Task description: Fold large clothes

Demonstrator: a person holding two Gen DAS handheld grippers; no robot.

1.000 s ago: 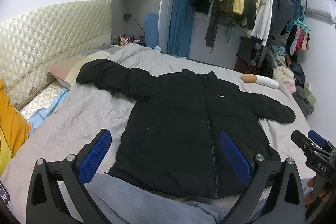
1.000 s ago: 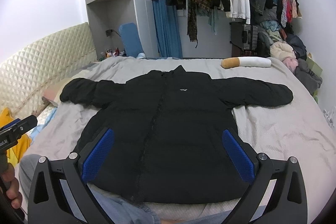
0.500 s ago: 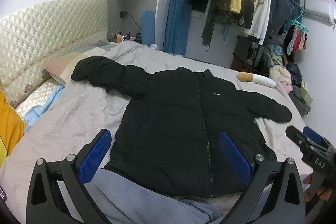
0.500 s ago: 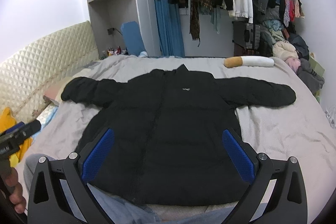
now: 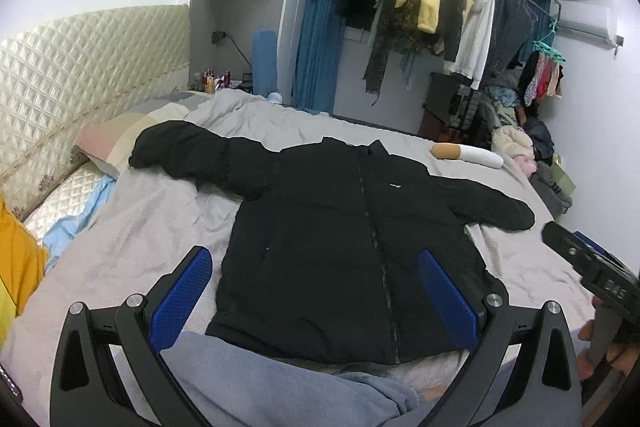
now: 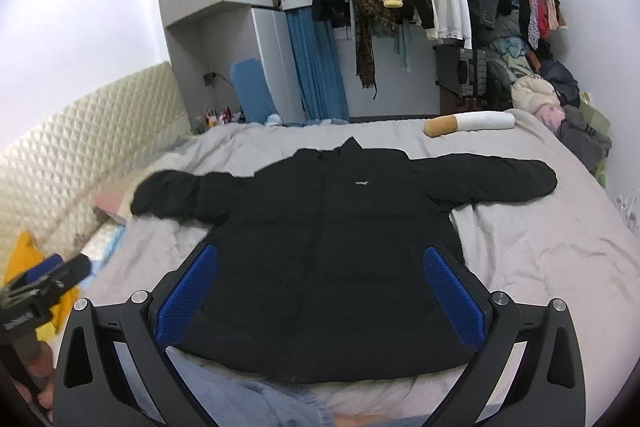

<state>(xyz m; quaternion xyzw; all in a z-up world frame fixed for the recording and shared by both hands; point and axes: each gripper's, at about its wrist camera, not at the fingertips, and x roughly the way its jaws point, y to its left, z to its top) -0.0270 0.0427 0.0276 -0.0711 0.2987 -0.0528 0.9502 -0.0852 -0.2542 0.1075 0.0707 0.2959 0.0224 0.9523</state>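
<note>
Simply black jacket (image 5: pixel 344 247) spread flat on bed (image 5: pixel 132 239), grippers apart.

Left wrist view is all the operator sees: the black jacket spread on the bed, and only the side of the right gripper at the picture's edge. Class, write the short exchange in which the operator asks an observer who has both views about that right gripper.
Operator: Is the right gripper open, and is it holding anything?
Observer: The right gripper is open, its jaws wide apart, with nothing clamped between its blue pads.
Operator: Where is it aimed?
Observer: At the middle of the black jacket. In its own view the lower body sits between the two fingers, and the collar lies almost straight ahead.
</note>
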